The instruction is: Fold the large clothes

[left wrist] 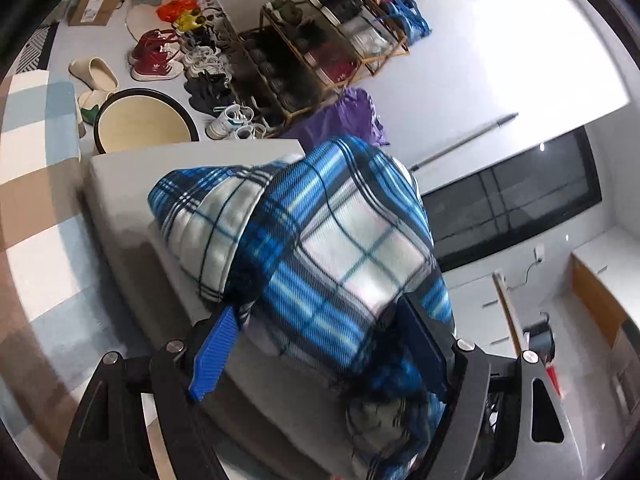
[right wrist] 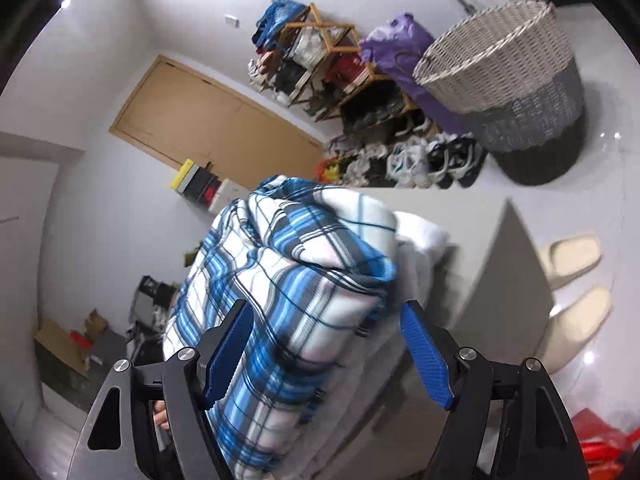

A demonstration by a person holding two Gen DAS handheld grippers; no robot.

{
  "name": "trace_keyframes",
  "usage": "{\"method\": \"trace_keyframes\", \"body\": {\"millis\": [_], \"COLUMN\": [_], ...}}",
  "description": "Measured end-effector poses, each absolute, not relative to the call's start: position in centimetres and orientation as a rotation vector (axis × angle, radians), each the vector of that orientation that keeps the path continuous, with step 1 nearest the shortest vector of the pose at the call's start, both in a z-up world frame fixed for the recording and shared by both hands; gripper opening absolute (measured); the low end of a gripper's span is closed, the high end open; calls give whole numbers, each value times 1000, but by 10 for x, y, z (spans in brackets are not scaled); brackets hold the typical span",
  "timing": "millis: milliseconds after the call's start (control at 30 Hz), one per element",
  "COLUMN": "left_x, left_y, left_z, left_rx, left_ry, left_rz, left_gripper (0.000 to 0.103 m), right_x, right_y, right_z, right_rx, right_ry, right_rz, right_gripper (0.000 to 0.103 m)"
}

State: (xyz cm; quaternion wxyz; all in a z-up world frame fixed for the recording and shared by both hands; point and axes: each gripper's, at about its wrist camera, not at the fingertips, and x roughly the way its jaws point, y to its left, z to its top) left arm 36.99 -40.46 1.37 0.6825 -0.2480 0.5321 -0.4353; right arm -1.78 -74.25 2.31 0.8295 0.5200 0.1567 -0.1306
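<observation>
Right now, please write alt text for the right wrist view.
A folded blue plaid garment lies on a white table between the wide blue fingers of the right claw. Behind stand a wicker basket and shoe racks.

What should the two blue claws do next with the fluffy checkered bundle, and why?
Probably squeeze both grippers shut on the blue-and-white plaid fleece garment. It looks folded into a thick bundle on the white table, and it sits between the spread blue pads of the left gripper and the right gripper, which seemingly are not clamping it yet.
</observation>
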Motion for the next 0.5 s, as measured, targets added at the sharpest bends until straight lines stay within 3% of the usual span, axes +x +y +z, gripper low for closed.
{"method": "trace_keyframes", "body": {"millis": [33,67,133,167,300,367,500], "left_x": [369,368,366,362,339,346,375], "left_y": [-405,-401,-404,-403,-388,-391,-411], "left_z": [17,21,32,42,78,70,15], "left_rx": [-548,-531,-477,-440,-328,-289,-239], "left_ry": [1168,1146,1079,1023,798,805,962], "left_rz": [-942,-907,-881,-879,-921,-877,-789], "left_gripper": [49,22,3,2,2,2,3], "right_x": [-11,-3,5,5,-5,-1,6], "right_y": [-745,-748,-750,-746,-710,-717,-767], "right_z": [23,23,29,38,88,80,18], "right_rx": [1106,1097,1049,1010,673,655,927], "right_ry": [345,365,396,372,249,308,459], "right_rz": [-302,-333,-419,-414,-355,-367,-410], "right_gripper": [71,50,19,12,11,11,16]}}
